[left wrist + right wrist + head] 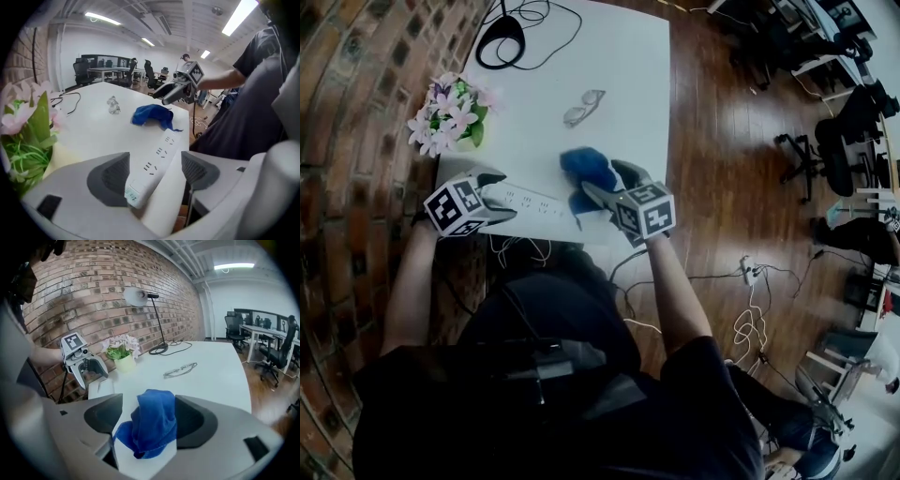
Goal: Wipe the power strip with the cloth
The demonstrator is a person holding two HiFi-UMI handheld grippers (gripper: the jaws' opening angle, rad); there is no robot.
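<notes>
On the table (pixel 619 84): white top, set against a brick wall (pixel 356 141); wooden floor (pixel 722 187) on its other side.
Room: open office, with chairs (pixel 839 141) and desks further off, and strip lights (pixel 101 18) on the ceiling.
Cloth (pixel 588 167): blue, lay bunched in a heap on the table.
Power strip (pixel 530 202): white, lay flat along the table's near edge, far end just beside the cloth.
Left gripper (pixel 504 195): released, jaws spread wide with the strip's near end between them; clear gap at one pad, contact at the other could not be told.
Right gripper (pixel 602 180): released, jaws wide on either side of the cloth heap, no grip.
Further back: potted flowers (pixel 448 114), glasses (pixel 583 107), lamp base (pixel 500 42) with its cable.
Head view only: floor cables (pixel 750 319) beside the table.
Left gripper view only: socket holes on the strip's top face; cloth resting on the table below the right gripper.
Right gripper view only: lamp head (pixel 136 296) on its stalk.
</notes>
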